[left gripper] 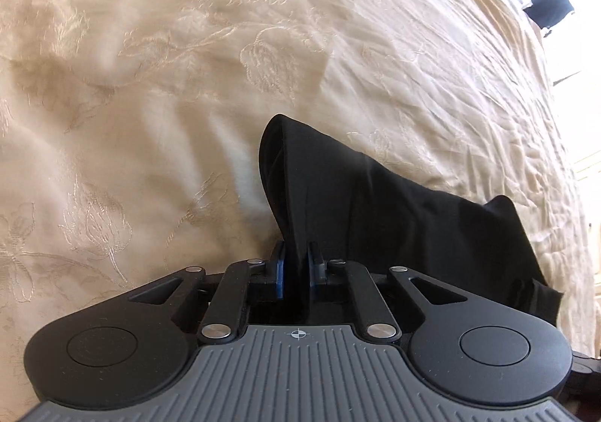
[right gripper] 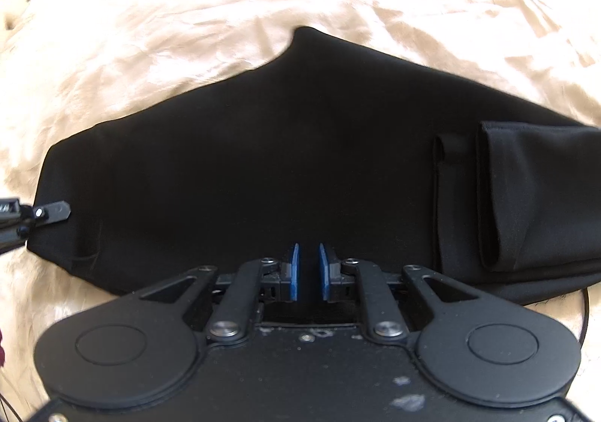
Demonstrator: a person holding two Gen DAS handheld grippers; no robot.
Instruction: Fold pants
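- Left gripper (left gripper: 296, 268) of mine is clamped on a raised fold of the black pants (left gripper: 375, 204).
- Right gripper (right gripper: 308, 272) hovers over them, pads slightly apart, holding nothing.
- Pants (right gripper: 263, 159) lie on the cream bedspread (right gripper: 188, 27), legs folded at right.

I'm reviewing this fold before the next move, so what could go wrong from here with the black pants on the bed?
1. The left tool pinches only a small bunch of the pants; a pull could slip it free.
2. The right tool has a narrow gap with dark cloth in it; whether it grips is unclear, so that edge may stay behind and skew the fold.
3. The satin bedspread is already wrinkled; dragging could bunch it further.
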